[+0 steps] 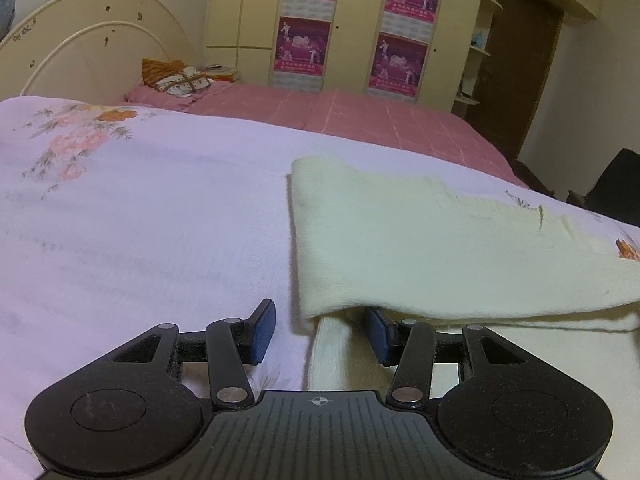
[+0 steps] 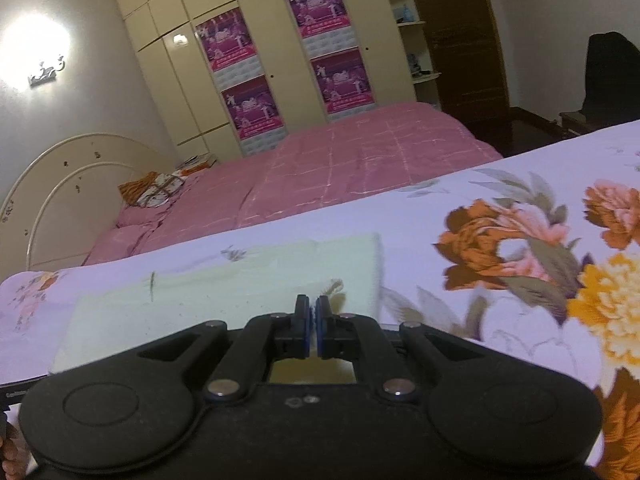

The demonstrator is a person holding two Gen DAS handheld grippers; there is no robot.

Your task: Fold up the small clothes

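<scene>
— One fold is showing: the cream garment [image 1: 440, 248] is lying doubled at right of the left view. Left gripper [image 1: 320, 330]?
— Gaping, holding nothing.
— Right gripper [image 2: 311, 326]?
— Pinching the garment's edge; more folding is remaining, I'd guess.

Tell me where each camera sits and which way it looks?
Left wrist: on the left gripper, low over the lilac floral bedsheet, facing the wardrobe; its open blue-padded fingers straddle the folded pale-yellow knit garment edge.
Right wrist: on the right gripper, facing likewise; fingers closed, apparently pinching the garment.
Shared: garment, pink checked quilt, purple posters.
</scene>
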